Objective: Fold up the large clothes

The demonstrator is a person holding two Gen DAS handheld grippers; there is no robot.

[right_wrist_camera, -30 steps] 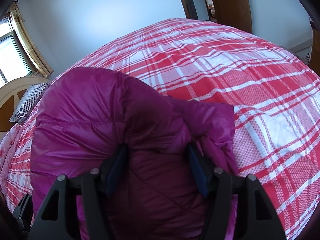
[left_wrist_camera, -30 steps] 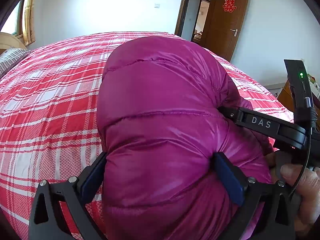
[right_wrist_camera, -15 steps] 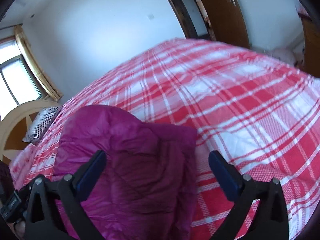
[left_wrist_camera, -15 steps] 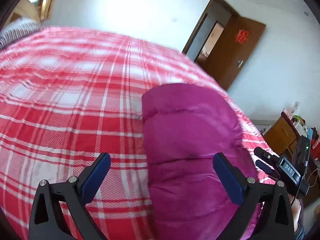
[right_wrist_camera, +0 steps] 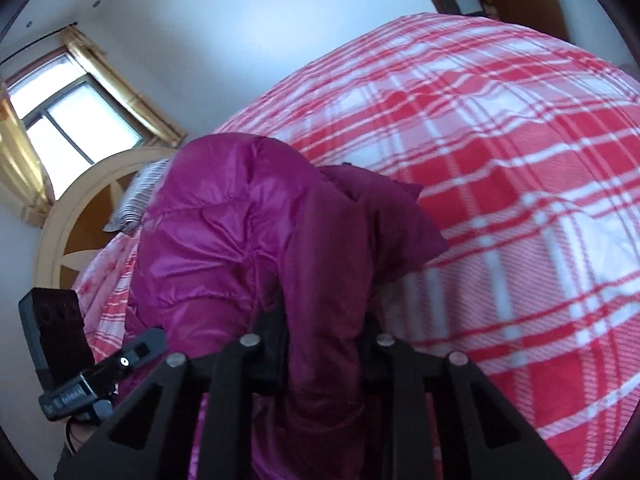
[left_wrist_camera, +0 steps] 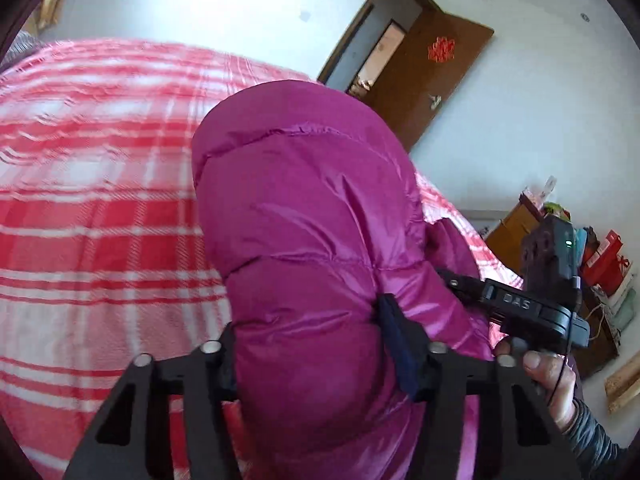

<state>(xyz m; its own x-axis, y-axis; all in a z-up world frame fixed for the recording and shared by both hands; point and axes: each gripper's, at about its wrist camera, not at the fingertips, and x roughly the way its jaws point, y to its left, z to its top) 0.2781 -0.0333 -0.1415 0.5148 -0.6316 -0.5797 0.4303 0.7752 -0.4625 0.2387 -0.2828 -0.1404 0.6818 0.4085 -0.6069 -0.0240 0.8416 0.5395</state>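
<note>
A puffy magenta down jacket lies folded in a thick bundle on the red and white plaid bed. My left gripper is closing its jaws on the near end of the bundle, and the padding bulges out between the pads. In the right wrist view the jacket rises in a hump, and my right gripper is closing on a darker fold of it, fingers pressed into the cloth. Each view shows the other gripper beside the jacket, held in a hand.
The plaid bed stretches far beyond the jacket. An open brown door and a wooden cabinet with bags stand to the right. A curved headboard, striped pillow and window lie to the left.
Half a second ago both grippers stood wide open over the jacket. Both have since drawn in and closed on it, the left on the bundle's end, the right on a fold.
</note>
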